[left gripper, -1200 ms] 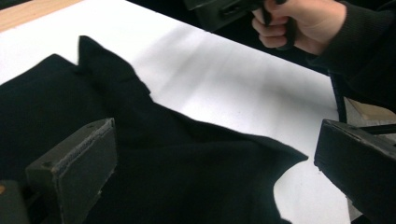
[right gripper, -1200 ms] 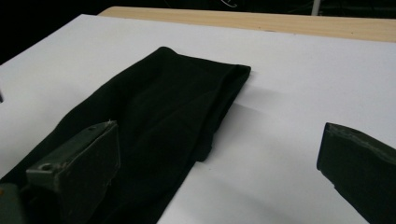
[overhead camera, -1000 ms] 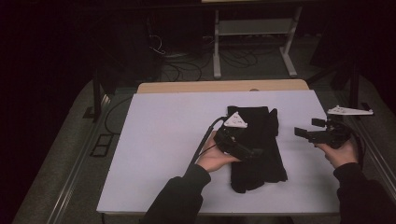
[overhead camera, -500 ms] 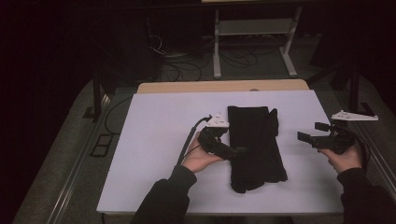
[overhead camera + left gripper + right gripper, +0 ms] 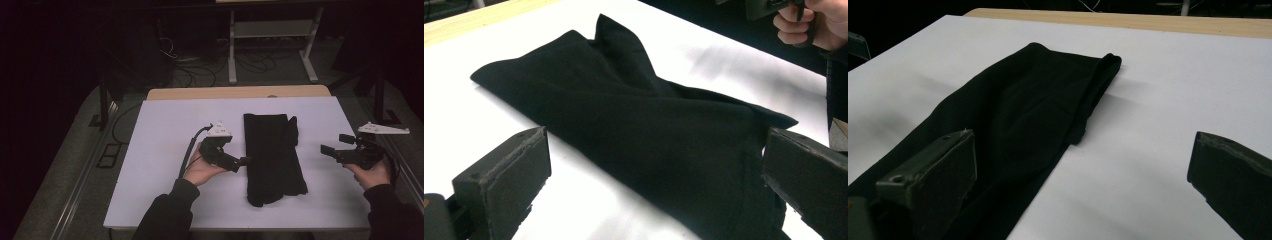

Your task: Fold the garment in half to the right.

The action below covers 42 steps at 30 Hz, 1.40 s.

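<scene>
A black cloth (image 5: 272, 155), folded into a long strip, lies lengthwise on the white table (image 5: 165, 130), right of centre. My left gripper (image 5: 243, 161) is held low at the cloth's left edge and points at it. In the left gripper view the gripper (image 5: 654, 185) is open, with the cloth (image 5: 634, 115) spread just ahead of the jaws and nothing held. My right gripper (image 5: 326, 148) hovers to the right of the cloth and faces it. The right gripper view has the gripper (image 5: 1080, 175) open too, with the cloth (image 5: 1033, 105) ahead and to its left.
A wooden strip (image 5: 240, 92) runs along the table's far edge. Behind it, a metal stand (image 5: 272, 30) and cables sit on the dark floor. Bare white surface lies left of the cloth. The other hand (image 5: 804, 22) is at the top right of the left gripper view.
My left gripper has drawn back to the left, off the cloth to its left edge. The cloth lies flatter. The right gripper has barely shifted.
</scene>
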Each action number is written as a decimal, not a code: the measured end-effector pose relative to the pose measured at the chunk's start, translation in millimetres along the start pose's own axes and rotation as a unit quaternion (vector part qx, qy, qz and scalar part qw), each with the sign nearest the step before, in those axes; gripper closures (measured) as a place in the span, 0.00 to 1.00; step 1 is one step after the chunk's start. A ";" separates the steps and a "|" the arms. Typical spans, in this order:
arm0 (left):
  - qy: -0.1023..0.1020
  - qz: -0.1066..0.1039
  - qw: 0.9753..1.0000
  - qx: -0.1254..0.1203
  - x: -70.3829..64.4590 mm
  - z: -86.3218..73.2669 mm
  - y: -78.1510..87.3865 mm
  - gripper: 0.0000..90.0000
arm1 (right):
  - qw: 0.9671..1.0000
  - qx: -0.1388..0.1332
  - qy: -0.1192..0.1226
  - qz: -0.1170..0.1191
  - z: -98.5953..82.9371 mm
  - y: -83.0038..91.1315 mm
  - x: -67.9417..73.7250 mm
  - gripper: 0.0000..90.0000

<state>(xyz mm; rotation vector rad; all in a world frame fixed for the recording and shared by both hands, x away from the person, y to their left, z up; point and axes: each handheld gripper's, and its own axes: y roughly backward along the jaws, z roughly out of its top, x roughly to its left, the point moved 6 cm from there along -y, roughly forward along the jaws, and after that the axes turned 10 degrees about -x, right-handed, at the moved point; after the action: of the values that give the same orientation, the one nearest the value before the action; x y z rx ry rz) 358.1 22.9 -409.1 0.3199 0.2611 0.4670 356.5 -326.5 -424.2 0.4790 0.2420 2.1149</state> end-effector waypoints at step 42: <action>0.026 0.061 0.998 -0.007 42.3 -42.9 78.9 0.00 | 1.000 0.006 0.007 0.005 -23.9 15.9 14.3 0.00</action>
<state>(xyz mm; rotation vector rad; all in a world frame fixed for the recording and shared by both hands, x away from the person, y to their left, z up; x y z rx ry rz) 349.6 120.1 -427.5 0.3116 0.2907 0.5972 327.2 -323.1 -436.8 0.4738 0.2602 2.1279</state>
